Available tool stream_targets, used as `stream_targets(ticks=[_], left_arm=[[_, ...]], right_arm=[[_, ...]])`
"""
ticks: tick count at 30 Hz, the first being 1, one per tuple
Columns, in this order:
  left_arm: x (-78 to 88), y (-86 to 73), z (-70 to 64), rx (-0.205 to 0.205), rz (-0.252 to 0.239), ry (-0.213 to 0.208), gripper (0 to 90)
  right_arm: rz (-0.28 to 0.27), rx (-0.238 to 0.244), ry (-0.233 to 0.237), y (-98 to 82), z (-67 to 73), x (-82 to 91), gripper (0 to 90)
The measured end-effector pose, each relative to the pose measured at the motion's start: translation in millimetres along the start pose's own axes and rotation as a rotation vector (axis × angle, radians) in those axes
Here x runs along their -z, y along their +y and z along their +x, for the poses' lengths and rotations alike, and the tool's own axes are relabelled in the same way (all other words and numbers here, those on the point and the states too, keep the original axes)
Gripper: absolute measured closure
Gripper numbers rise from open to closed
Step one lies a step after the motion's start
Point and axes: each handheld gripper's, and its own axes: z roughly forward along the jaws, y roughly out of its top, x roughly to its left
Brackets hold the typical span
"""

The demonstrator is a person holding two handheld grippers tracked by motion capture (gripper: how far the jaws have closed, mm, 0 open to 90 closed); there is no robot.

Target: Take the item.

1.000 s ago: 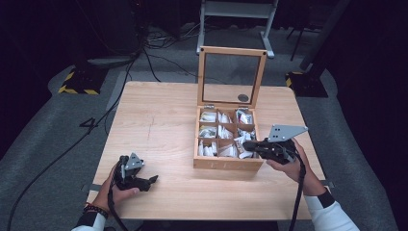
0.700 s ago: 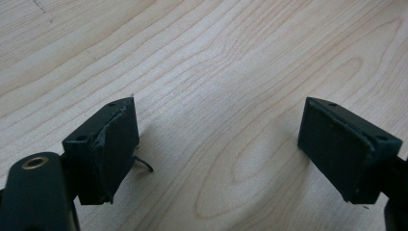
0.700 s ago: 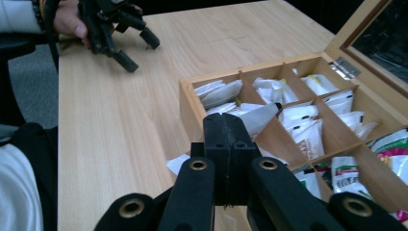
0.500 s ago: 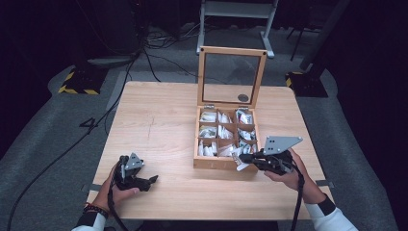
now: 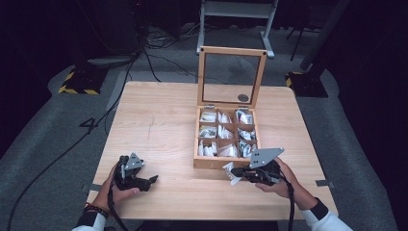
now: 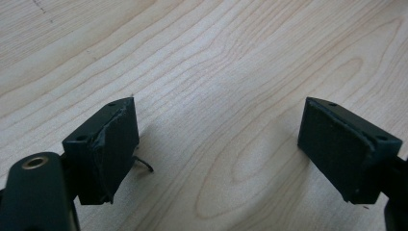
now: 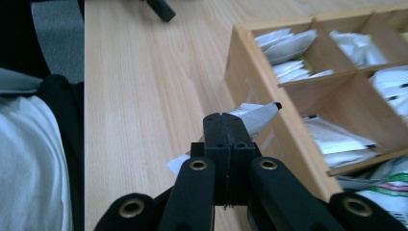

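A wooden box (image 5: pixel 225 164) with several compartments of white packets stands on the table, its glass lid (image 5: pixel 232 74) upright. My right gripper (image 5: pixel 235 172) is shut on a white packet (image 5: pixel 229 174) just in front of the box's near wall, low over the table. In the right gripper view the packet (image 7: pixel 255 116) sticks out past the closed jaws of the right gripper (image 7: pixel 224 122), beside the box wall (image 7: pixel 253 84). My left gripper (image 5: pixel 152 179) rests on the table at the near left. It stands open with nothing between its pads (image 6: pixel 115 144), over bare wood.
The wooden table (image 5: pixel 159 120) has free room left of the box. A person's hands hold both grippers at the near edge. Cables and a metal stand (image 5: pixel 236 14) lie on the dark floor beyond the table.
My right gripper has come down and toward the near edge, from above the box's front row to just in front of the box, carrying the packet. The left gripper has stayed put.
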Motion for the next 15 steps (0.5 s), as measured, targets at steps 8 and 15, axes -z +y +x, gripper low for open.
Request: stream_targets(ticks=[8, 15], left_arm=[[0.0, 0.0, 0.0, 0.0, 0.0, 0.0, 14.7], [0.0, 0.0, 0.0, 0.0, 0.0, 0.0, 14.7]], right_arm=[[0.057, 0.004, 0.044, -10.6, 3.7, -21.9, 90.0], [0.098, 0.012, 0.077, -17.9, 5.4, -39.9, 90.0]])
